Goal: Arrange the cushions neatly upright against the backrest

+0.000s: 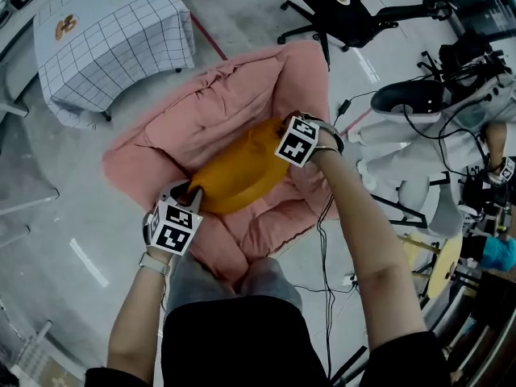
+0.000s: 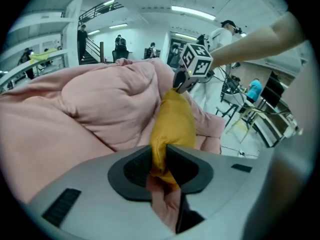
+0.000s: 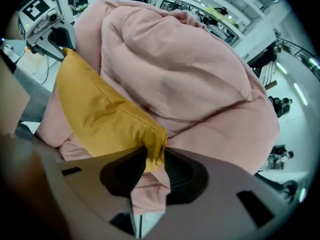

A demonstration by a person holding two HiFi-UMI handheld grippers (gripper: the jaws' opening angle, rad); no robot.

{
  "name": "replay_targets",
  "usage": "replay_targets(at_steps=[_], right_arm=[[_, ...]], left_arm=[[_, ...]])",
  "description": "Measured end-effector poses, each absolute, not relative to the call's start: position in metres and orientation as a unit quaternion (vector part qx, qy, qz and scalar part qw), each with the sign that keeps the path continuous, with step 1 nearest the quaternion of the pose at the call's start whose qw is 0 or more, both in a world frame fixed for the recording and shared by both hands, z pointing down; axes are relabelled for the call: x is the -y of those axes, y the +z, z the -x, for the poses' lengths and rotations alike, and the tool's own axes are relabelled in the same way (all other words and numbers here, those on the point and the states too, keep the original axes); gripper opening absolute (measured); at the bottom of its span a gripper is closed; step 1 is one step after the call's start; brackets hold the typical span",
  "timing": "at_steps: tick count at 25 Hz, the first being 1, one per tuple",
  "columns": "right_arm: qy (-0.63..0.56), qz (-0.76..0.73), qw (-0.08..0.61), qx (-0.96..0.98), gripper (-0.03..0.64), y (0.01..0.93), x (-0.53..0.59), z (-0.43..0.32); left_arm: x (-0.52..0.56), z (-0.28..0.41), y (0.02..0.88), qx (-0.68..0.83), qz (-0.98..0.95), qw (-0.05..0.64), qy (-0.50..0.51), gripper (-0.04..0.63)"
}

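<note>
A yellow cushion point(image 1: 238, 174) lies across the seat of a soft pink padded chair point(image 1: 201, 107), stretched between my two grippers. My left gripper point(image 1: 190, 195) is shut on the cushion's near left corner, and in the left gripper view the yellow fabric point(image 2: 172, 121) is pinched between the jaws point(image 2: 160, 156). My right gripper point(image 1: 284, 135) is shut on the opposite corner by the chair's right side. In the right gripper view the cushion point(image 3: 95, 114) runs from its jaws point(image 3: 154, 159) to the left gripper point(image 3: 47, 26). The pink backrest point(image 3: 190, 74) rises behind it.
A table with a checked cloth point(image 1: 113, 35) stands at the back left and a black office chair point(image 1: 347, 10) behind the pink chair. White equipment with cables point(image 1: 419, 127) crowds the right side. The person's knees point(image 1: 234, 285) touch the seat's front edge.
</note>
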State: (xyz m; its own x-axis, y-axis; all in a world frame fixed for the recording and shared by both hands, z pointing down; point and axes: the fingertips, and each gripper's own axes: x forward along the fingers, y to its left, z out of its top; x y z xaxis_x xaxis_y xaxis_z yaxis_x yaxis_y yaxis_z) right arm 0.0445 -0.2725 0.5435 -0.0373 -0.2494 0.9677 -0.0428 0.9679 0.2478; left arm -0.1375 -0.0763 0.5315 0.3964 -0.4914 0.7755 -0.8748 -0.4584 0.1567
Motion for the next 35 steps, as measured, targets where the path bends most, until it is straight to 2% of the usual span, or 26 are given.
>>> replay_targets(at_steps=[8,12,17,21,24,28,32,33,35], right_arm=[[-0.067,-0.24,0.627,0.738,0.118,0.558,0.299,-0.022],[-0.046,-0.281,0.593,0.754,0.087,0.571,0.303,-0.018],[-0.03,-0.317,0.56,0.765,0.081,0.572,0.307,-0.015],[-0.006,-0.348,0.532,0.772,0.15,0.557,0.305,-0.031],[0.013,-0.353,0.516,0.78,0.186,0.542,0.295,-0.04],[0.029,-0.356,0.494,0.793,0.186,0.526,0.265,-0.048],[0.049,-0.352,0.44,0.825,0.184,0.503,0.214,-0.043],[0.054,-0.348,0.423,0.835,0.177,0.495,0.199,-0.039],[0.061,-0.341,0.387,0.855,0.121,0.477,0.165,-0.032]], left_arm=[[0.1,0.164,0.55,0.513,-0.731,0.27,0.36,0.1],[0.11,0.17,0.562,0.535,-0.708,0.27,0.374,0.1],[0.113,0.173,0.564,0.542,-0.701,0.278,0.372,0.101],[0.103,0.166,0.554,0.53,-0.722,0.273,0.35,0.103],[0.092,0.162,0.541,0.527,-0.735,0.27,0.33,0.138],[0.069,0.16,0.527,0.533,-0.738,0.257,0.325,0.155],[0.038,0.157,0.499,0.549,-0.741,0.245,0.3,0.155],[0.03,0.156,0.491,0.554,-0.741,0.242,0.291,0.155],[0.01,0.155,0.475,0.566,-0.74,0.235,0.275,0.155]])
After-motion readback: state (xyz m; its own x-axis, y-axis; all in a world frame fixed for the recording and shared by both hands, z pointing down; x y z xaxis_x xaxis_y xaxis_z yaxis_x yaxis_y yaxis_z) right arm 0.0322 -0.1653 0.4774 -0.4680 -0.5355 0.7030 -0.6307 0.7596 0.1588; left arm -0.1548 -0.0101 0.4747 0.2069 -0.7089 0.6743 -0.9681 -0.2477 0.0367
